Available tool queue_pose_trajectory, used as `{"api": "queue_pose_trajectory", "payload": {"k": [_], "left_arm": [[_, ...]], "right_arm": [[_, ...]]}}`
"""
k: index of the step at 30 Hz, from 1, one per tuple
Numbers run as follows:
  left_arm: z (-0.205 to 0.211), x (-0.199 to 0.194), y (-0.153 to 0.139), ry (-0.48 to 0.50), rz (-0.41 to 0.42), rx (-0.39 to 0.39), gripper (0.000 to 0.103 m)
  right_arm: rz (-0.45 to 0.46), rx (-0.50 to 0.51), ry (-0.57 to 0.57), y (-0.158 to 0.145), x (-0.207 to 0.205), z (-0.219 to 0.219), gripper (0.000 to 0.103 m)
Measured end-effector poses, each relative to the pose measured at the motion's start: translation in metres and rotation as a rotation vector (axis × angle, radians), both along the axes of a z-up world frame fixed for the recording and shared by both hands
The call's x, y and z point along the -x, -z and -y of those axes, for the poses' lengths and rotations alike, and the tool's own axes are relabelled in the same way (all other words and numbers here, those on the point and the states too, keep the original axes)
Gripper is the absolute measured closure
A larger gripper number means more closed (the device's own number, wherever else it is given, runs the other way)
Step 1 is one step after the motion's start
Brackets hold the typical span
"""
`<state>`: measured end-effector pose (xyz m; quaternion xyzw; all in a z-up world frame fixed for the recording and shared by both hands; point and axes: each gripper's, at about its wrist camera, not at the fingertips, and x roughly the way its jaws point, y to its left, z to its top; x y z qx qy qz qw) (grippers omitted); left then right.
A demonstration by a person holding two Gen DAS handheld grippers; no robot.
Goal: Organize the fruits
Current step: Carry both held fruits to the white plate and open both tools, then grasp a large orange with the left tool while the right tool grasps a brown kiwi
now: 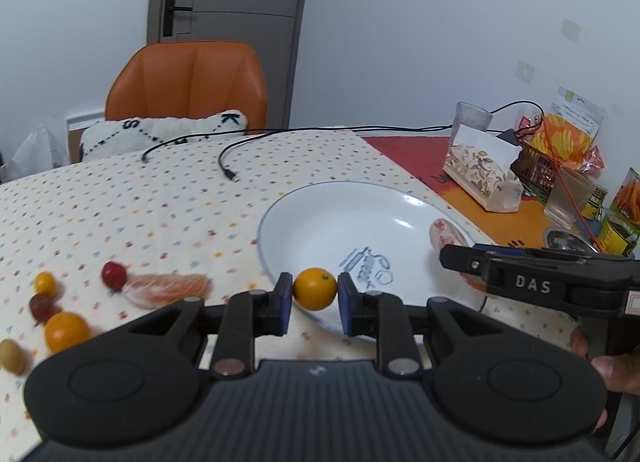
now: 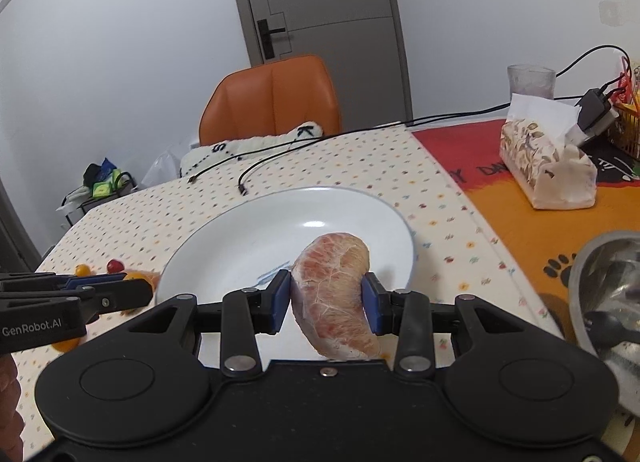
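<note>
My left gripper is shut on a small orange and holds it over the near rim of the white plate. My right gripper is shut on a peeled pink grapefruit segment above the plate; that segment also shows at the plate's right side in the left wrist view. On the cloth to the left lie another grapefruit segment, a red fruit, a small yellow fruit, a dark red fruit, an orange and a green fruit.
Two black cables lie on the dotted cloth behind the plate. A tissue pack, glasses, cans and snack bags crowd the right side. A metal bowl sits at the right. An orange chair stands behind the table.
</note>
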<state>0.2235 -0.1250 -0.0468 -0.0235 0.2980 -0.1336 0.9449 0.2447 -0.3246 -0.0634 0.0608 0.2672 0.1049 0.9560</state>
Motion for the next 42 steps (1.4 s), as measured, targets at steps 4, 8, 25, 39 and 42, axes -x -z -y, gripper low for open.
{"api": "queue_pose_trajectory", "payload": {"k": [4,8,25,39,42], "left_arm": [[0.010,-0.007,0.001,0.018,0.001,-0.004,0.081],[0.016,-0.014,0.003,0.029,-0.007,-0.004,0.081],[-0.022,0.020,-0.019,-0.063,0.041,0.041,0.031],[-0.079,0.075,-0.037,-0.226,0.083,0.024,0.018],[-0.087,0.084,-0.038,-0.249,0.084,0.024,0.018]], "right_arm": [[0.021,-0.013,0.023,-0.001,-0.002,0.003,0.061],[0.055,-0.022,-0.008,-0.007,0.007,-0.001,0.050],[0.028,-0.082,-0.040,-0.010,0.031,-0.016,0.041],[0.045,-0.100,-0.155,-0.019,0.050,-0.056,0.030],[0.042,-0.105,-0.178,-0.020,0.052,-0.063,0.027]]}}
